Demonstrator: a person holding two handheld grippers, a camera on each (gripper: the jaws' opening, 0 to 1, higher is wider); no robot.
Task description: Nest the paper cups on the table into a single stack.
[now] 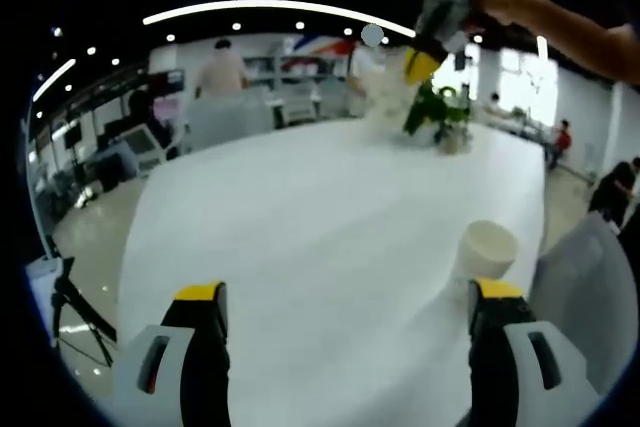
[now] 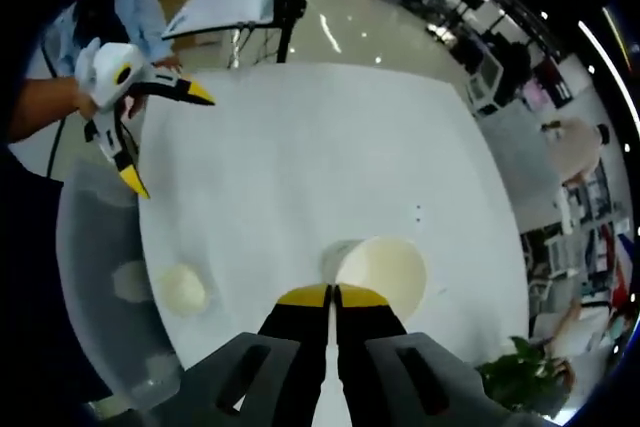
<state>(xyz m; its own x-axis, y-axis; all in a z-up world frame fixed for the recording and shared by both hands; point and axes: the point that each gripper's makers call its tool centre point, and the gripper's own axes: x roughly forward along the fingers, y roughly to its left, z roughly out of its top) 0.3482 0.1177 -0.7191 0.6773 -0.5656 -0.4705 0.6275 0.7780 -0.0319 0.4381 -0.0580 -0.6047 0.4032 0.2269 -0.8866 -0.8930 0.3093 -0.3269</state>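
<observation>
White tabletop (image 1: 330,247) is spread wide ahead of the left gripper (image 1: 350,297), whose yellow-tipped jaws are held far apart with nothing between them. A single paper cup (image 1: 485,252), mouth up, is seen just beyond the right-hand jaw, close to the table's near edge, with a pale chair back (image 1: 590,287) beside it. Broad bare surface lies between the jaws and the far rim, where a potted plant (image 1: 440,117) stands. The right gripper (image 1: 425,62) is seen raised well above that far side, held by a person's arm.

In the right gripper view, the right gripper (image 2: 333,295) is seen with its jaws pressed together; the rim of a second cup (image 2: 385,272) appears pinched at the tips, though the contact cannot be fully confirmed. The other cup (image 2: 182,287) sits off to the left near the table (image 2: 300,147) edge, and the left gripper (image 2: 160,137) is seen spread wide past that edge. Much open tabletop stretches ahead.
</observation>
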